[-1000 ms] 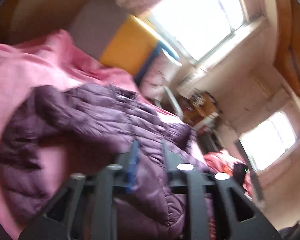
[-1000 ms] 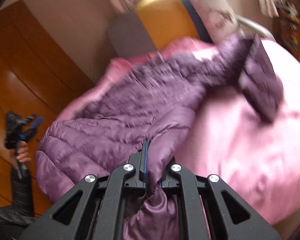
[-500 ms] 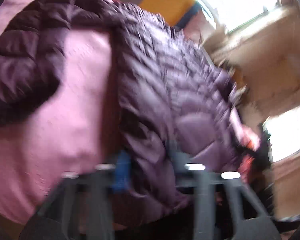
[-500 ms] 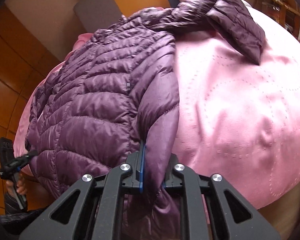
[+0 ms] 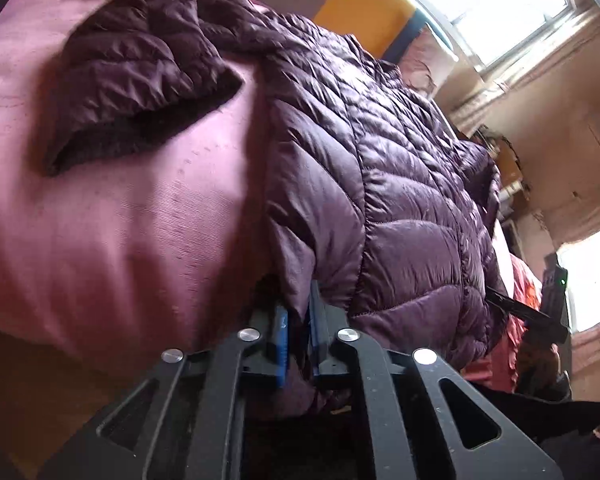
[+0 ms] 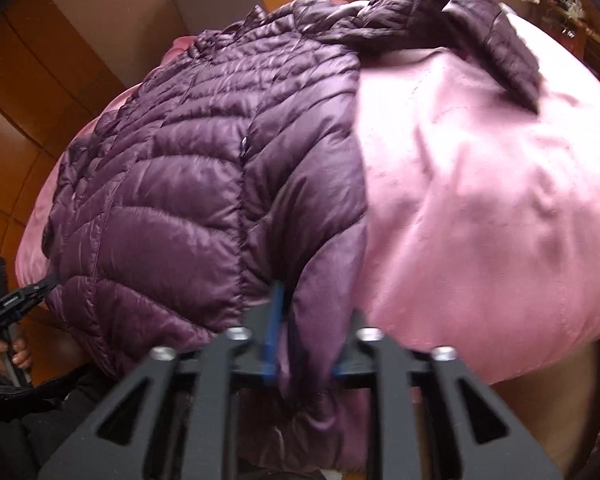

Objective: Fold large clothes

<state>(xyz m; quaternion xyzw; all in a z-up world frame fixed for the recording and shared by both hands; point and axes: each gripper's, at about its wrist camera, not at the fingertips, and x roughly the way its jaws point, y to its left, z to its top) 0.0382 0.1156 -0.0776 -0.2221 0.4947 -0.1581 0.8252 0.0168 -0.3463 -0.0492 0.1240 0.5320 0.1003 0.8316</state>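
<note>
Right now my left gripper (image 5: 298, 334) is clamped on the hem of the purple puffer jacket (image 5: 380, 168), and my right gripper (image 6: 306, 340) pinches the opposite hem corner. Its body lies spread on the pink bed cover (image 6: 480, 200), sleeves flung outward. I judge it light, puffy and slippery, so seams give the surest hold.
</note>
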